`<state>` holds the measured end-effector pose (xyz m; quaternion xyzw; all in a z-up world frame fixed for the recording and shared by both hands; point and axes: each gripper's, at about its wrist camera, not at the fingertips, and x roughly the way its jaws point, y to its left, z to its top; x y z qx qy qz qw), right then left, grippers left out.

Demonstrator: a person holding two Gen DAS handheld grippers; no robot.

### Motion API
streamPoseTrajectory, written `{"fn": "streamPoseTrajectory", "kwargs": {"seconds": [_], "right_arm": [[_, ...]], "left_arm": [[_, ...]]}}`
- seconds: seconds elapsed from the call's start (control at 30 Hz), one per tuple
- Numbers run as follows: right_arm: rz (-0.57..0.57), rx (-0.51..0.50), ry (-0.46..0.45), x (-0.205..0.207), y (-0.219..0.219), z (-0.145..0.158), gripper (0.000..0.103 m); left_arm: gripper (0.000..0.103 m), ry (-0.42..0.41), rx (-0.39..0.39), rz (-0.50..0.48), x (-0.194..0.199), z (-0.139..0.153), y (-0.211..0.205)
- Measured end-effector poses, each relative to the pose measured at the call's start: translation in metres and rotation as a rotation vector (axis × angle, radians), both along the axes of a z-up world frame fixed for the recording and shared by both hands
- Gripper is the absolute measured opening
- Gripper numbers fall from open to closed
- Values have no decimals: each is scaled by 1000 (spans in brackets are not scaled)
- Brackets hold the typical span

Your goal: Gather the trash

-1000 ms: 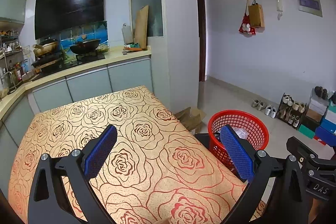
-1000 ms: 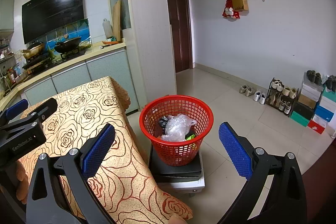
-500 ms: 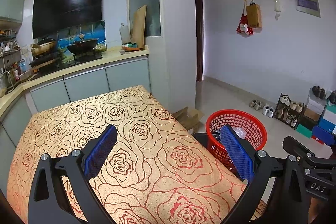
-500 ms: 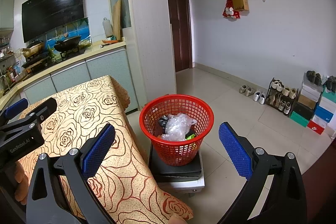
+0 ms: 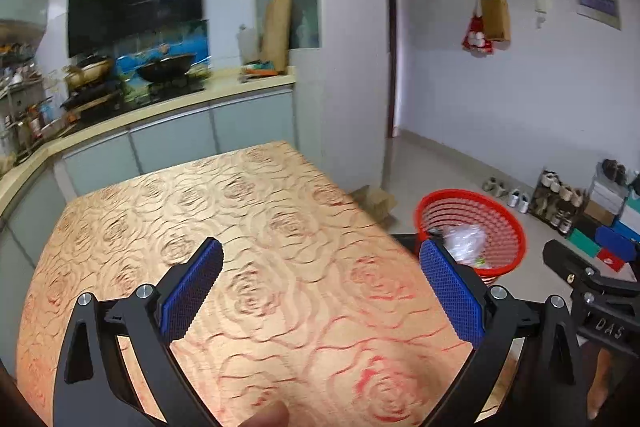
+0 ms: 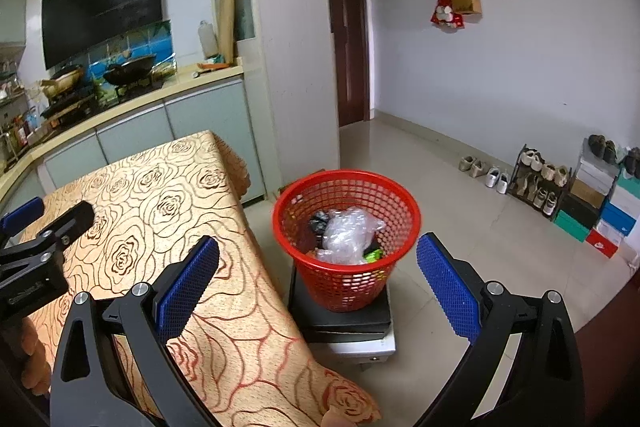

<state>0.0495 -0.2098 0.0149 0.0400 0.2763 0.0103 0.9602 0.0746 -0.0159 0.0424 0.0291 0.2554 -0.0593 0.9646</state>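
A red mesh basket (image 6: 347,215) stands on a dark box on the floor, just right of the table. Inside it lie crumpled clear plastic (image 6: 347,234), a dark scrap and a green scrap. My right gripper (image 6: 318,289) hovers open in front of the basket with nothing between its blue pads. My left gripper (image 5: 320,291) is open over the rose-patterned tablecloth (image 5: 248,235), holding nothing. In the left wrist view the basket (image 5: 472,227) sits beyond the table's right edge, and the right gripper (image 5: 592,279) shows at the far right. The left gripper (image 6: 36,251) appears at the left of the right wrist view.
A kitchen counter (image 5: 168,107) with a stove and wok runs behind the table. A white pillar (image 6: 296,67) and a dark door (image 6: 348,27) stand beyond the basket. Shoe racks and boxes (image 6: 592,195) line the right wall. Tiled floor (image 6: 460,211) lies between.
The left wrist view has tilted and shifted with motion blur; the basket now sits further right in it. The right gripper holds almost still. Both grippers remain open.
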Motion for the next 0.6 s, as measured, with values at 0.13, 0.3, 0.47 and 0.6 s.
{"fn": "streamPoseTrajectory", "kwargs": {"seconds": [0.13,0.3,0.47,0.6], "right_arm": [[95,-26,58,21,47,-11,96],[296,-39,240,64,145,-46,96],[426,-125,321,92,243,-78,96],[479,-205,318,99,289,-91,96]], "left_arm": [[95,60,-9,121,5,-11,52],[95,203,-22,342,7,-42,144],[95,348,-97,492,4,-79,221],[95,406,-129,574,2,-98,258]]}}
